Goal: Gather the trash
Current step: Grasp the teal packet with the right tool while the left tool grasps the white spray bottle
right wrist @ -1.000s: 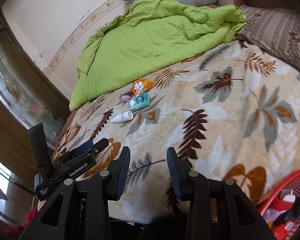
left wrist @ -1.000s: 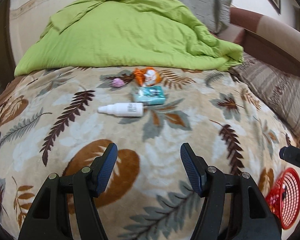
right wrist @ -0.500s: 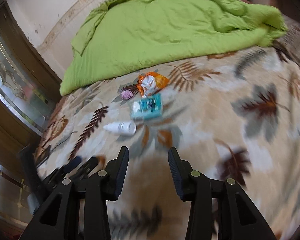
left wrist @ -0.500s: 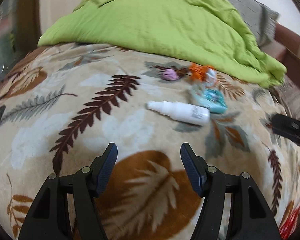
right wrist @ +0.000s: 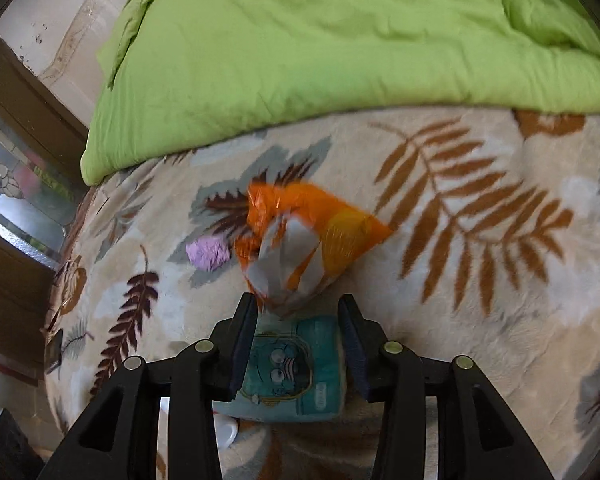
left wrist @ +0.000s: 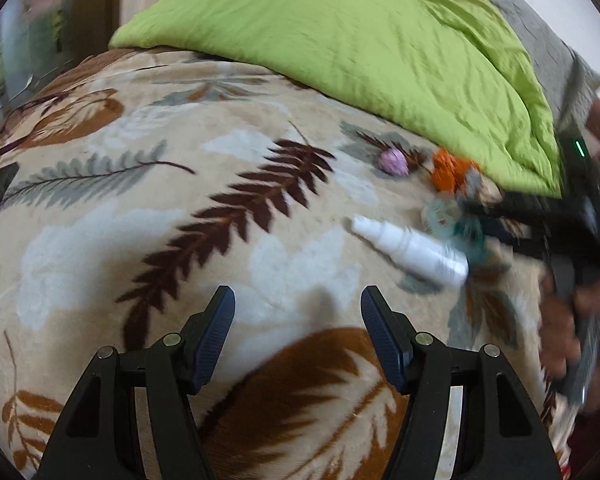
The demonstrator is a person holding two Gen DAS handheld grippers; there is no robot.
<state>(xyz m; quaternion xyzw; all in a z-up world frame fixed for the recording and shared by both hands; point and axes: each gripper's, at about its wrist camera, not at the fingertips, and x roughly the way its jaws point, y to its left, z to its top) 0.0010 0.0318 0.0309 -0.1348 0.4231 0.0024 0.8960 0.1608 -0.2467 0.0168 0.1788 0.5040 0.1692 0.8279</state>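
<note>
1. The right gripper (right wrist: 298, 312) hangs low over the blanket (right wrist: 480, 320) with its jaws apart, and they have just been opening wider. The teal pack (right wrist: 290, 368) lies flat between them, but neither pad presses on it, so nothing is gripped.
2. Just past the fingertips lies the orange wrapper (right wrist: 300, 240), its grey underside almost at the tips. The purple wad (right wrist: 208, 252) sits close on the wrapper's left.
3. The white bottle (left wrist: 412, 250) lies behind and below this gripper; only its cap end peeks out at the lower left of the right view.
4. The left gripper (left wrist: 298, 312) is open and empty, over bare blanket. The bottle lies ahead and to its right, near but apart, long axis slanting from nozzle at upper left to base at lower right.
5. My reading: the right hand (left wrist: 568, 332) is nearer the pack and wrapper, the left nearer the bottle. To take the pack the right jaws look to need only to sink and close across its width.
6. Count: one pack, one wrapper, one wad, one bottle; four pieces of trash, all still on the blanket below the green quilt (right wrist: 340, 40).
</note>
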